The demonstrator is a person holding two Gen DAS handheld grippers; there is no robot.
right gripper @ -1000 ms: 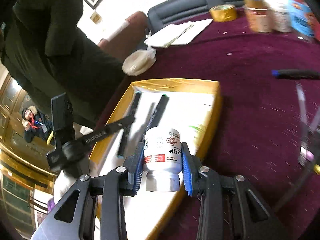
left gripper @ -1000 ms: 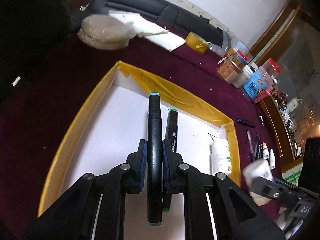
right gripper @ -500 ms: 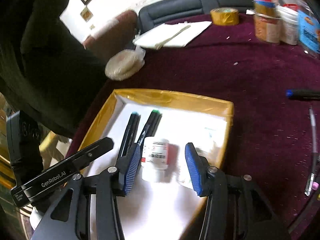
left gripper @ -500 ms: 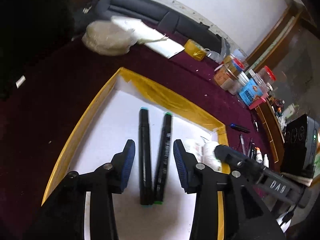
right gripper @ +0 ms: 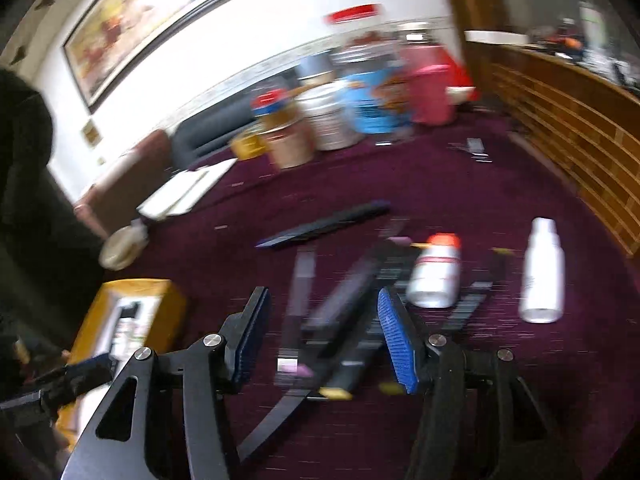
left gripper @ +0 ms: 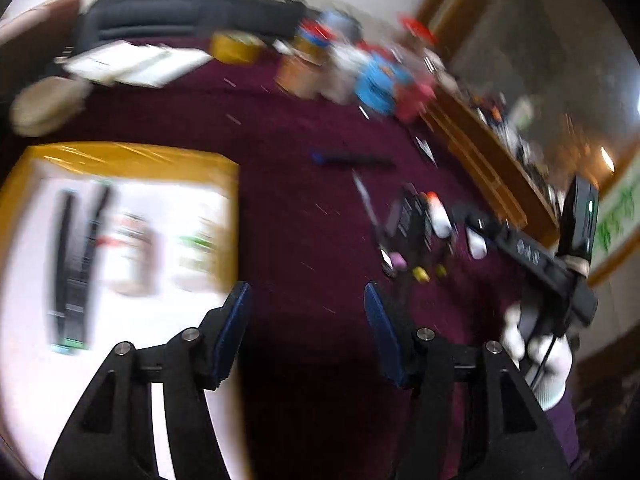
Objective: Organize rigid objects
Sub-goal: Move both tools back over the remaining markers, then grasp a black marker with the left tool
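Observation:
The yellow-rimmed white tray [left gripper: 132, 160] lies at the left of the left wrist view and holds two black markers [left gripper: 76, 256] and two white bottles [left gripper: 132, 256], all blurred. My left gripper [left gripper: 306, 332] is open and empty over the maroon cloth to the right of the tray. My right gripper [right gripper: 320, 340] is open and empty above a loose pile of dark markers and pens [right gripper: 344, 308]. A white bottle with a red cap [right gripper: 436, 272] and a plain white bottle [right gripper: 542, 272] lie to its right. The tray shows at the lower left [right gripper: 160, 292].
Jars and colourful containers [right gripper: 352, 116] stand at the back of the table. A blue-capped pen [left gripper: 352, 159] lies alone on the cloth. White papers [left gripper: 140, 62], a tape roll [left gripper: 236, 46] and a bagged item [left gripper: 44, 106] lie far left. A wooden ledge [right gripper: 560, 120] borders the right.
Both grippers have let go of their marker and bottle in the tray, opened wide and swung right, away from the tray toward the loose pens and bottles.

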